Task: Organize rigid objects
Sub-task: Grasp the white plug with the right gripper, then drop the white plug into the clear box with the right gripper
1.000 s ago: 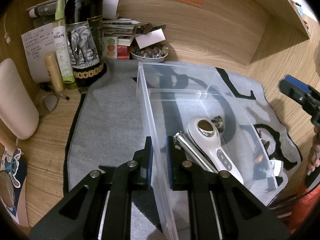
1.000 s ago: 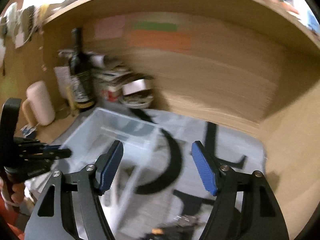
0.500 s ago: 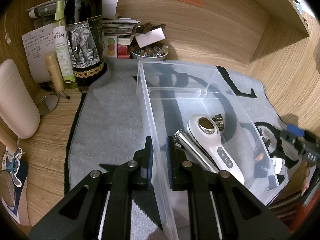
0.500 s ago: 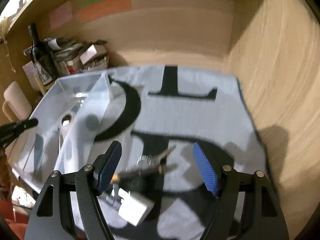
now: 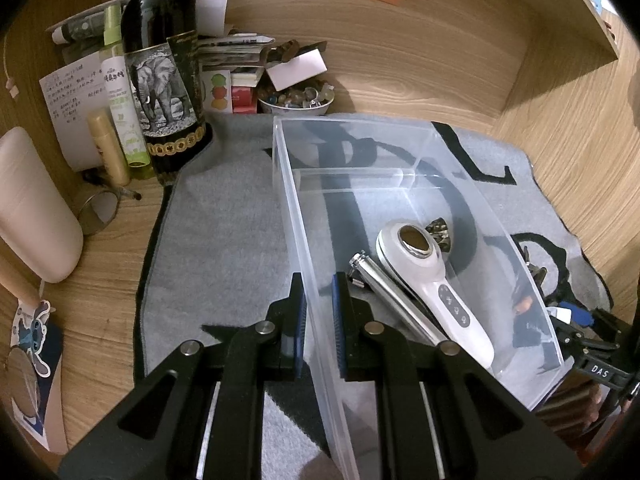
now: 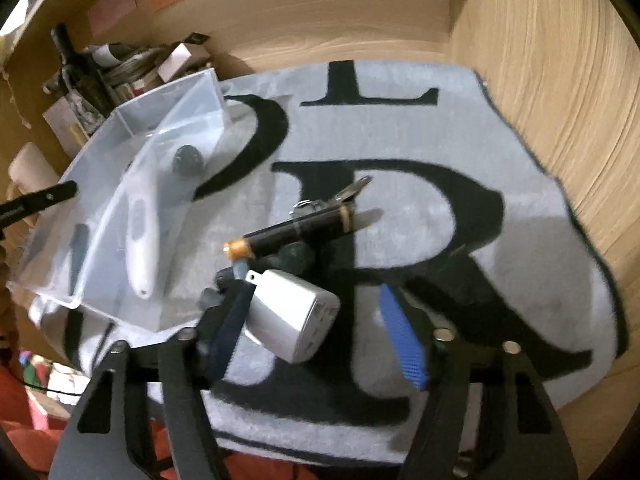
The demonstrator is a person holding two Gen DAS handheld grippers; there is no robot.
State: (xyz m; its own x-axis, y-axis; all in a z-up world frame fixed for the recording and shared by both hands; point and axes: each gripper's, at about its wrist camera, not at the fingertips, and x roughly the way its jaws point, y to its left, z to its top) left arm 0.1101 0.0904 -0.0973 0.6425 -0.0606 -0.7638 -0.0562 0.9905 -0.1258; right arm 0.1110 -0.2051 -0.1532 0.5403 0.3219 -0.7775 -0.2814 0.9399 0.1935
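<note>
My left gripper (image 5: 319, 312) is shut on the near left wall of a clear plastic bin (image 5: 292, 200), which stands on a grey mat. In the bin lie a white handheld device (image 5: 436, 292), a silver metal tube (image 5: 394, 300) and a small dark trinket (image 5: 440, 230). My right gripper (image 6: 320, 332) is open, low over the mat, its fingers either side of a white plug adapter (image 6: 292, 320). Just beyond lie a black tube with a gold cap (image 6: 296, 232) and keys (image 6: 348, 192). The bin also shows in the right wrist view (image 6: 132, 152).
A wine bottle (image 5: 164, 72), a green spray bottle (image 5: 120, 92), a small bowl of trinkets (image 5: 296, 98), stacked papers and a pale mug (image 5: 28, 208) crowd the back left. Wooden walls close the back and right. The mat (image 6: 500, 264) has large black letters.
My right gripper swung from facing the back wall down to the mat and closed in on the white adapter. The left gripper and the bin stayed still.
</note>
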